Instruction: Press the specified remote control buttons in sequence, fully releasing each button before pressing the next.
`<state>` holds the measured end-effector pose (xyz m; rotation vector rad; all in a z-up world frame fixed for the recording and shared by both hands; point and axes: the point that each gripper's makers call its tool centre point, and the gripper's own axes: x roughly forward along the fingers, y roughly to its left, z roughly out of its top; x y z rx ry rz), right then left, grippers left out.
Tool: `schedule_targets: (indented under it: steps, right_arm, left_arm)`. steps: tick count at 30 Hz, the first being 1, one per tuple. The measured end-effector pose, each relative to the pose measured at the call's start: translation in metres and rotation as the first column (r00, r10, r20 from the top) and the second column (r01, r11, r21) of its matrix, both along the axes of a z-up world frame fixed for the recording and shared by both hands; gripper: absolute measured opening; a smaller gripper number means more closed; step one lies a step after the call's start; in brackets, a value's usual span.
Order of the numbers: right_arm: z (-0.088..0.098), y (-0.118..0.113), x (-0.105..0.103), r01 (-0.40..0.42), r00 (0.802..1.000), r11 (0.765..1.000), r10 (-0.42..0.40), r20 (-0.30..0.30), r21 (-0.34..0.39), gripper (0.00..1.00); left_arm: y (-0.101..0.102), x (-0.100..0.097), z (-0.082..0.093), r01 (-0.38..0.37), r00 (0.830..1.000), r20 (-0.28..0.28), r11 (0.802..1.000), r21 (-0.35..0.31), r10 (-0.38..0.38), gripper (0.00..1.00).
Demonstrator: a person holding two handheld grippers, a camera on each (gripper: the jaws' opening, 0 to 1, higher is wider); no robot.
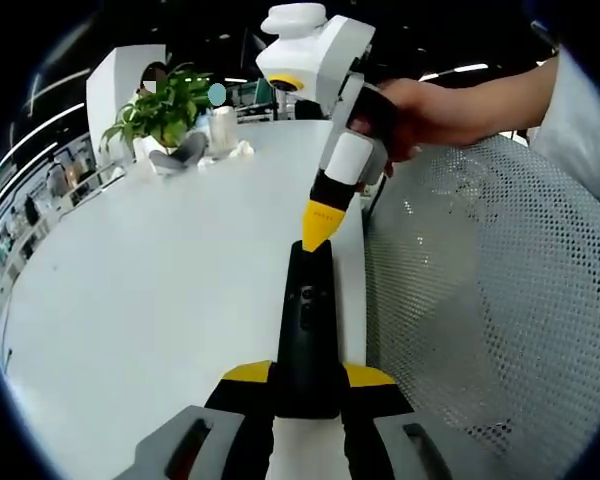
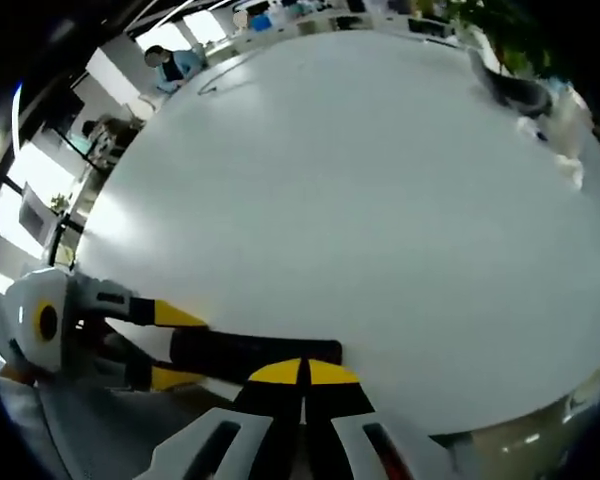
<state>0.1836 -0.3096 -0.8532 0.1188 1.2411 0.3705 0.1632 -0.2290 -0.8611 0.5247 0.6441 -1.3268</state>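
Near the right edge of the white tabletop (image 1: 130, 300), just beside a white mesh chair back (image 1: 500, 300), your left tool (image 1: 305, 385) is clenched on the near end of the black remote control (image 1: 308, 320), which lies lengthwise pointing away from you. Your right tool (image 1: 320, 228), held in your hand (image 1: 420, 110), comes down from the far side with its yellow tips pinched together and empty, touching the remote's far end. Far across the tabletop stands a potted plant (image 1: 165, 110).
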Motion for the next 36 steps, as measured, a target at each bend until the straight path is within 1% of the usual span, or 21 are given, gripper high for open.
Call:
schedule_targets:
  steps: [3,9,15,18,22,25,36]
  right_arm:
    - [-0.0002,-0.0007,0.0003,0.003,1.0,1.0,-0.003,0.0,0.001,0.0]
    - [-0.0002,0.0019,-0.0007,-0.041,0.999,0.998,0.043,0.023,-0.057,0.0]
    - [-0.0004,0.0016,-0.0006,-0.069,0.997,0.994,0.072,0.037,-0.082,0.0]
    - [-0.0004,0.002,-0.0006,-0.097,0.993,0.988,0.103,0.05,-0.116,0.0]
    - [-0.0007,0.0029,-0.0007,-0.147,0.985,0.975,0.16,0.063,-0.168,0.0]
    - [-0.001,0.0021,-0.0007,-0.154,0.984,0.973,0.167,0.068,-0.172,0.0]
    - [-0.0006,0.0019,-0.0003,-0.142,0.986,0.975,0.155,0.067,-0.173,0.0]
  left_arm:
    - [-0.0001,-0.0001,0.0,0.0,1.0,0.0,1.0,0.001,0.0,0.24]
    - [0.0001,-0.0001,0.0,0.0,1.0,0.0,1.0,0.001,0.0,0.24]
    - [0.0004,-0.0003,0.0001,0.001,1.0,0.0,1.0,0.004,-0.001,0.24]
    - [0.0006,-0.0002,0.0001,0.001,1.0,0.0,1.0,0.006,-0.001,0.24]
    - [0.0007,-0.0003,0.0003,0.002,1.0,0.001,1.0,0.01,-0.002,0.24]
    - [0.0009,-0.0003,0.0004,0.002,1.0,0.0,1.0,0.012,-0.002,0.24]
    - [0.0009,-0.0002,0.0004,0.0,1.0,-0.002,1.0,0.013,0.0,0.24]
